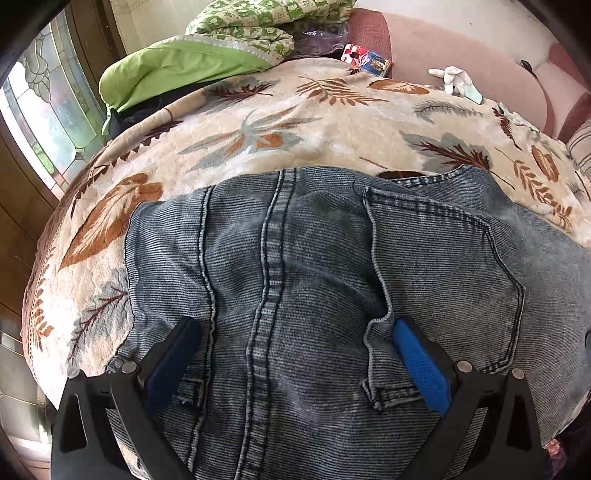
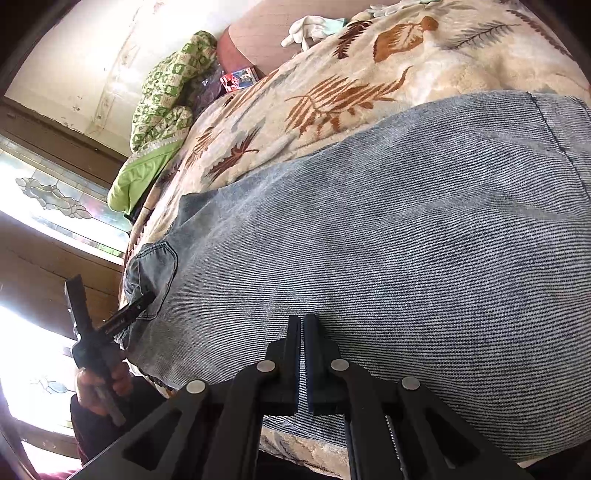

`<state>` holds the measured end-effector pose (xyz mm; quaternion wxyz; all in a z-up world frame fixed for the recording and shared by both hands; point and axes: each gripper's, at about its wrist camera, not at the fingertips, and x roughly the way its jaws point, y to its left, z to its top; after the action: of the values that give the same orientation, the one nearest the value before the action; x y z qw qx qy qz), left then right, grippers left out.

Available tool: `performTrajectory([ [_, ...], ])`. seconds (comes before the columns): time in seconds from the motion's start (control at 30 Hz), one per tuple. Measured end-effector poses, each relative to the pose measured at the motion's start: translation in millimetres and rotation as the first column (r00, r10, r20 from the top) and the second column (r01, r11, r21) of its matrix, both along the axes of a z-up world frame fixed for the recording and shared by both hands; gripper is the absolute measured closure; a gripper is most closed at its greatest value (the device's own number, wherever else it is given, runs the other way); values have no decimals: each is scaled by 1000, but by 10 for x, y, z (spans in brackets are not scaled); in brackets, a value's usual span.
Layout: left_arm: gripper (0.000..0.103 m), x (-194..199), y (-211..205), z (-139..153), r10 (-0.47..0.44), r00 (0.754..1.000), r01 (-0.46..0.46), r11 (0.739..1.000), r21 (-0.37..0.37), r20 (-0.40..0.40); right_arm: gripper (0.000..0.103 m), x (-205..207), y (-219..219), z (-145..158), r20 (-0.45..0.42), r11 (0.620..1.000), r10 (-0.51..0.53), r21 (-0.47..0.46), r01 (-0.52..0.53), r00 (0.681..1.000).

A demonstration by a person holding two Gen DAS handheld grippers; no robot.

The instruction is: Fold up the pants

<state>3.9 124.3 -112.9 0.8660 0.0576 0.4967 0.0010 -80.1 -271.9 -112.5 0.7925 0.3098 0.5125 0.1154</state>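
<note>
1. Pants: faded blue denim jeans, spread flat on a cream blanket printed with brown and grey leaves, which covers a bed or couch.
2. In the left wrist view the jeans fill the lower half of the frame, from about 9 o'clock round to 3 o'clock. The centre seam runs from 12 to 6 o'clock, and a back pocket lies toward 3 o'clock.
3. The left gripper hangs over the waist end of the jeans with its jaws spread wide apart. One blue pad sits on each side of the centre seam, and nothing is clamped between them.
4. In the right wrist view a long denim leg stretches from 9 o'clock, where the pocket end lies, across to 3 o'clock.
5. The right gripper is at 6 o'clock with its jaws pressed together. The tips sit over the near edge of the denim; whether any cloth is pinched between them I cannot tell.
6. The left gripper also appears in the right wrist view at about 8 o'clock, held in a hand, its fingers splayed beside the pocket end of the jeans.
7. Around the blanket in the left wrist view: a green patterned quilt at 12 o'clock, a small colourful box near 1 o'clock, and a white glove toward 2 o'clock.
8. A leaded glass window shows at 10 o'clock.
</note>
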Motion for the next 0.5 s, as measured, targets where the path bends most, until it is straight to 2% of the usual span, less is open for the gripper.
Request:
performTrajectory([
  [0.17,0,-2,-78,121,34,999,-34,999,33,12,99,-15,-28,40,-7,1000,11,-5,-11,1000],
  [0.27,0,-166,-210,344,2,994,-8,998,59,107,97,-71,-153,143,25,999,-30,-31,31,999],
  [0.37,0,-313,-455,596,-68,978,59,997,52,196,97,-169,-396,286,91,992,-122,-7,123,988],
  [0.5,0,-372,-886,665,-192,960,199,980,-11,202,97,-309,-782,416,146,959,-283,40,280,948],
])
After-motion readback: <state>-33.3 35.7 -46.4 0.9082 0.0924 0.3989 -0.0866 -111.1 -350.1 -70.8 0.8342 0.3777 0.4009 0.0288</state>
